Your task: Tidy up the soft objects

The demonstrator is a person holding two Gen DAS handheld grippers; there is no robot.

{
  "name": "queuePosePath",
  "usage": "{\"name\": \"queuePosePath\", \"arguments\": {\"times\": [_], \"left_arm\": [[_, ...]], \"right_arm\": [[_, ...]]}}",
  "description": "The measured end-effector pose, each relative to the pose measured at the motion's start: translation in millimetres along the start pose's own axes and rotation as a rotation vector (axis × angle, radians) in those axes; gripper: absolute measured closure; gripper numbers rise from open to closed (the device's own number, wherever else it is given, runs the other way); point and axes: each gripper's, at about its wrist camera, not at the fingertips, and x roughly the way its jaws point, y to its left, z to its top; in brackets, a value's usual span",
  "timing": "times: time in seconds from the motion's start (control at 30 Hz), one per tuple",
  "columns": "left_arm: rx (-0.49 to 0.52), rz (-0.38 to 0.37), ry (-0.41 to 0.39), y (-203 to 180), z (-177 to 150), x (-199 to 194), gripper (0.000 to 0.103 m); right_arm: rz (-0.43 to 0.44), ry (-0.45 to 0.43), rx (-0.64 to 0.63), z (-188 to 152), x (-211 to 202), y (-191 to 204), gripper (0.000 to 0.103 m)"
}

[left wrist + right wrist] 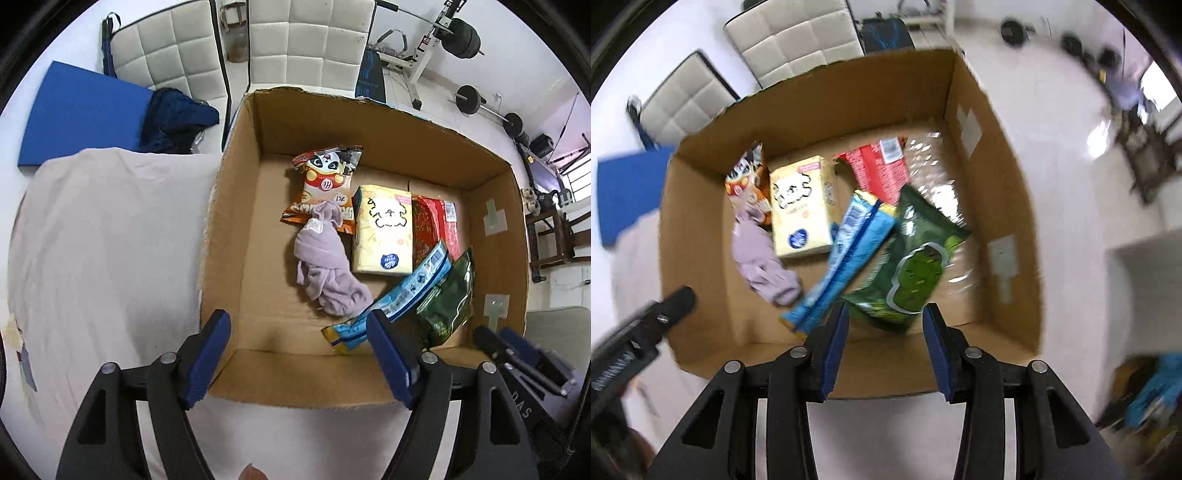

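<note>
An open cardboard box (487,192) (982,206) holds an orange panda snack bag (325,181) (746,177), a lilac cloth (325,266) (761,258), a yellow tissue pack (384,232) (803,206), a red pack (436,221) (882,166), a blue pouch (406,295) (846,254) and a green snack bag (450,295) (916,269). My left gripper (299,350) is open and empty above the box's near wall. My right gripper (884,343) is open and empty over the near wall, just before the green bag. It also shows at the right edge of the left wrist view (517,354).
The box stands on a surface under a pale sheet (103,236). A blue pad (85,114) and dark blue cloth (177,114) lie behind it. White padded chairs (306,44) and gym weights (465,37) stand at the back. A clear crinkled plastic bag (934,173) lies in the box.
</note>
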Motion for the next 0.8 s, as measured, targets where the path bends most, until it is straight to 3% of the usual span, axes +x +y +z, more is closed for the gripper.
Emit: {"name": "queuePosePath", "arguments": {"times": [0.07,0.13,0.2,0.3,0.47,0.57,0.8], "left_arm": [[-0.002,0.009,-0.013,-2,-6,-3,0.028],[-0.005,0.009,-0.023,-3,-10,-6,0.024],[-0.008,0.012,-0.038,-4,-14,-11,0.012],[-0.007,0.031,-0.069,-4,-19,-21,0.006],[-0.010,0.041,-0.128,-5,-24,-41,0.002],[-0.001,0.045,-0.151,-7,-28,-54,0.002],[0.004,0.035,-0.195,-16,-50,-87,0.002]], "right_arm": [[-0.037,-0.025,-0.038,-3,-6,0,0.051],[-0.054,-0.049,-0.059,-6,-13,0,0.036],[-0.067,-0.071,-0.076,-8,-21,0,0.024],[-0.070,-0.095,-0.088,-11,-31,0,0.009],[-0.075,-0.120,-0.095,-15,-48,0,0.007],[-0.066,-0.135,-0.091,-18,-58,-2,0.000],[-0.050,-0.186,-0.087,-31,-91,-8,0.000]]}}
